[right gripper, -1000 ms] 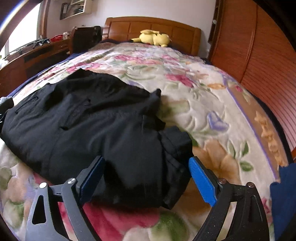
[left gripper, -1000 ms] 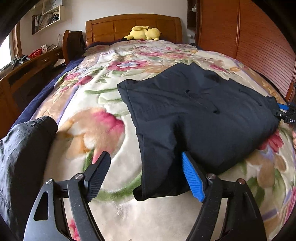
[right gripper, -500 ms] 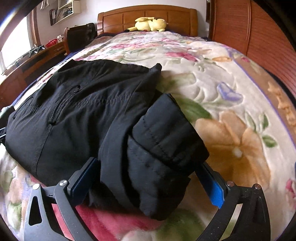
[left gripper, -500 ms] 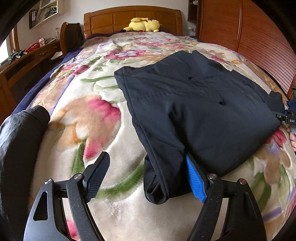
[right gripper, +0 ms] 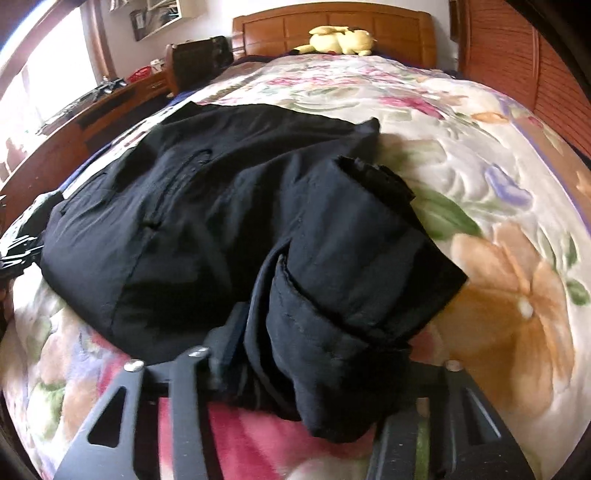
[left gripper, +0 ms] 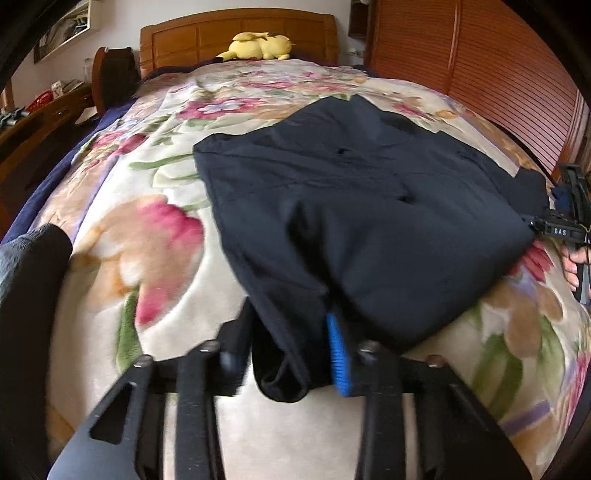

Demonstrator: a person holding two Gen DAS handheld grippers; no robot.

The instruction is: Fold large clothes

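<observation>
Both your tongs have closed since before: left tongs point(left gripper: 291, 347) pinch the jacket point(left gripper: 354, 206) hem, right tongs point(right gripper: 314, 376) pinch its bunched sleeve on the bed point(left gripper: 155, 236).

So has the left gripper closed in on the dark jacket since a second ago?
Yes. The left gripper has pushed forward toward the headboard and its jaws have narrowed around the near edge of the dark jacket.

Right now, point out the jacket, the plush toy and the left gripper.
jacket point(left gripper: 369, 206): left wrist view, middle of its back.
plush toy point(left gripper: 260, 46): left wrist view, yellow body.
left gripper point(left gripper: 291, 354): left wrist view, between fingertips.
</observation>
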